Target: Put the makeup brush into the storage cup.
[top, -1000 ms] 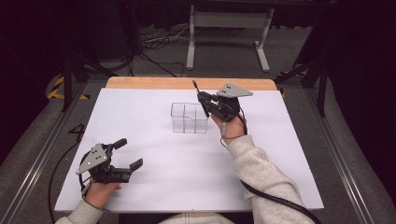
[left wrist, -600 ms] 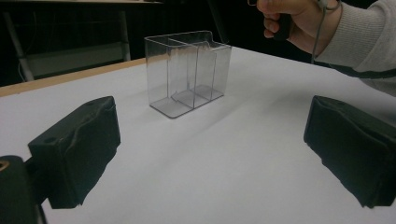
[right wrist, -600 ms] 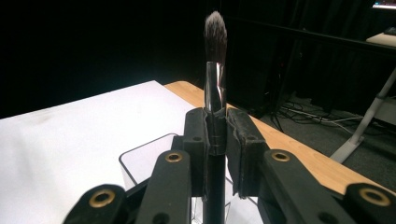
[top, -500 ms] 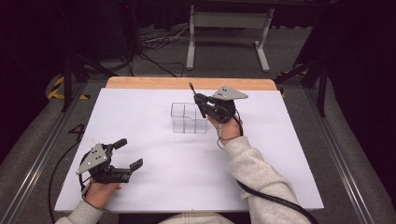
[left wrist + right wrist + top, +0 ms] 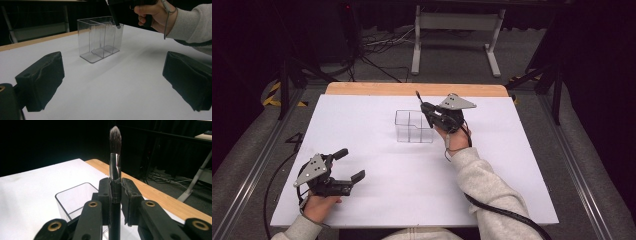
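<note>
Right gripper (image 5: 428, 111) has its jaws clamped on the black handle of a makeup brush (image 5: 115, 152), bristles pointing up and the ferrule just above the pads. In the high view it sits at about one o'clock from the table's middle, directly over the right end of a clear divided organizer (image 5: 413, 126). The left gripper view shows the brush handle's lower tip dipping to the rim of the organizer's rightmost compartment, though whether it has passed below the rim cannot be told for sure. The left gripper (image 5: 348, 166) rests at about eight o'clock on the white table (image 5: 512, 190), jaws spread wide with nothing between them, well apart from the organizer. Judged from this, picking up and carrying the brush are done; what seems left is lowering the handle fully into the compartment, letting go so the brush stands bristles-up, and drawing the hand away without tipping the light container.
</note>
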Tool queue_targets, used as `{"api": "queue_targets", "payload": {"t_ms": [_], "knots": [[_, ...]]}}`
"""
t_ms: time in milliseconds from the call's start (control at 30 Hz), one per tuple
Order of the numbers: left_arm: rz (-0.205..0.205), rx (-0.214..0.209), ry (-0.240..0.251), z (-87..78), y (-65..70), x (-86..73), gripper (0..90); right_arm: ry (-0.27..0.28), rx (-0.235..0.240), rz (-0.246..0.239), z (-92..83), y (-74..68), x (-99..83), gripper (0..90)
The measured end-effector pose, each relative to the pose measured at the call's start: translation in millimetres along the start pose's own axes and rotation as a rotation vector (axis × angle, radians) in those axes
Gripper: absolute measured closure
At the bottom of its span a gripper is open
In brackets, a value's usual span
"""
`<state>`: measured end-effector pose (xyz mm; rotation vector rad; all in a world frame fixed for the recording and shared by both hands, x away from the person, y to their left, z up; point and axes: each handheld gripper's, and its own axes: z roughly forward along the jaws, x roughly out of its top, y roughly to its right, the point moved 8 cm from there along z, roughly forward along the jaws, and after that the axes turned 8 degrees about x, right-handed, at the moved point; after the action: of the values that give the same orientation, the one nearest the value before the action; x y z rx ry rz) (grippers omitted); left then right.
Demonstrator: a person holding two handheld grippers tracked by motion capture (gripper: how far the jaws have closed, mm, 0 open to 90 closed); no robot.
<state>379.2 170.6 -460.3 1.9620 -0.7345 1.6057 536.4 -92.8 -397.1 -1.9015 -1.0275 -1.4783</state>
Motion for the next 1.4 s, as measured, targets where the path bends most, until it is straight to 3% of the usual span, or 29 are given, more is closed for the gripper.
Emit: {"api": "queue_targets", "payload": {"t_ms": [1067, 1200, 1267, 1400], "knots": [[0.005, 0.001, 0.001, -0.6, 0.9, 1.0, 4.4, -0.027, 0.020, 0.053, -1.6, -1.7, -20.8, 77.6], [0.005, 0.000, -0.001, -1.2, 0.9, 0.6, 4.4, 0.012, 0.020, 0.082, -5.3, -1.9, -15.4, 55.5], [0.002, 0.002, 0.000, -1.0, 0.7, 0.5, 4.4, 0.027, 0.030, 0.095, -8.1, -4.8, -10.0, 50.1], [0.007, 0.002, -0.001, -1.3, 0.9, 0.5, 4.4, 0.034, 0.035, 0.047, -12.0, -12.4, 0.6, 40.6]]}}
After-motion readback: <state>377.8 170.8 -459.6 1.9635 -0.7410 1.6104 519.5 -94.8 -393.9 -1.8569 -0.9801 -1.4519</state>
